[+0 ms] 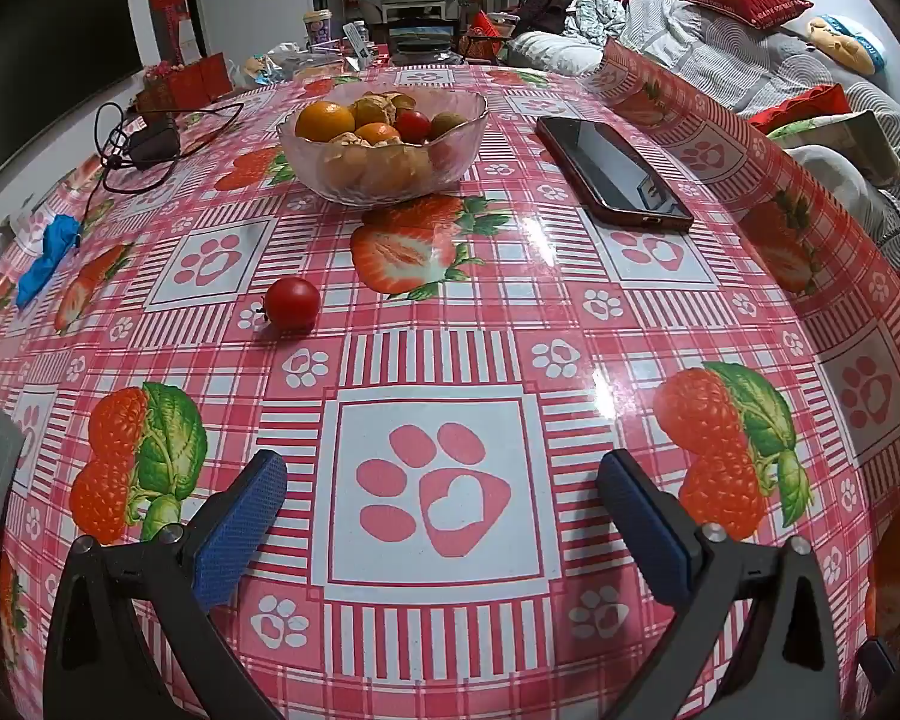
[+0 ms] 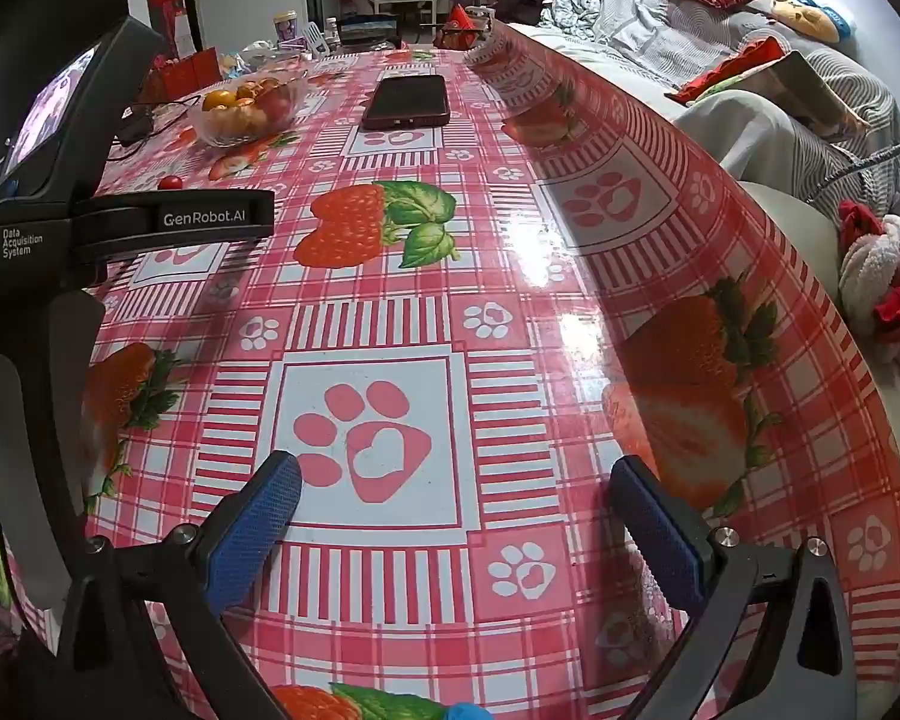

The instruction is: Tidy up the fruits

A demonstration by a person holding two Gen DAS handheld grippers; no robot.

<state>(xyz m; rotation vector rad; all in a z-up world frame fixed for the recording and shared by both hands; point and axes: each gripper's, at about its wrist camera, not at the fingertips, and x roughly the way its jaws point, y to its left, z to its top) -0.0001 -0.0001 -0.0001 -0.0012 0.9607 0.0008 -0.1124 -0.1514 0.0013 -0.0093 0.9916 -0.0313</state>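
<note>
In the left wrist view the left gripper [image 1: 441, 495] stands with jaws wide apart and empty at the bottom; the cherry tomato [image 1: 292, 303] lies above and left of it, the glass fruit bowl [image 1: 384, 144] higher still. The right gripper [image 2: 453, 498] is likewise spread, holding nothing.

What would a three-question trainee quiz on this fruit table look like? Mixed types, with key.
1. True or false: the tomato on the tablecloth touches the bowl.
2. What lies right of the bowl in the left wrist view? A) phone B) plate C) knife
3. Fill in: the left gripper and the right gripper are both ____.

Key: 1 false, it lies apart, nearer the camera. 2 A, the phone. 3 open, nothing between the jaws.
</note>
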